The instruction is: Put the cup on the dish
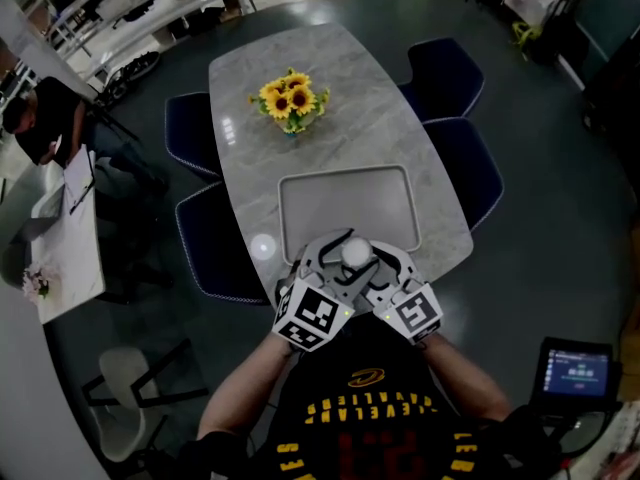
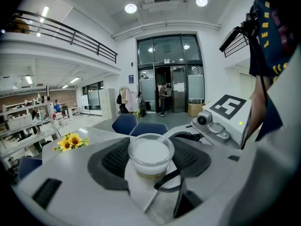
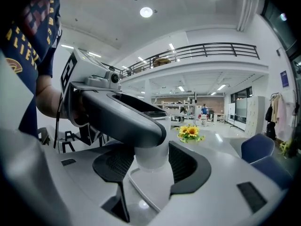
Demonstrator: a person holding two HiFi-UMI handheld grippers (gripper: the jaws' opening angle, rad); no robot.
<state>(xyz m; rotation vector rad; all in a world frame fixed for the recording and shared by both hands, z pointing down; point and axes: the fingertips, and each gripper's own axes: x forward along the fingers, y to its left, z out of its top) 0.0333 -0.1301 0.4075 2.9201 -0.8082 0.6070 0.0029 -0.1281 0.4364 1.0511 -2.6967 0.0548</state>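
Both sides of the white cup [image 1: 357, 253] are clamped, by the left gripper [image 2: 149, 160] and by the right gripper [image 3: 151, 163]. It is held at the near edge of the grey dish [image 1: 345, 188] on the table [image 1: 375, 108].

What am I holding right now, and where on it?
The white cup: the left gripper clamps its sides just under the rim, and the right gripper clamps its lower body.
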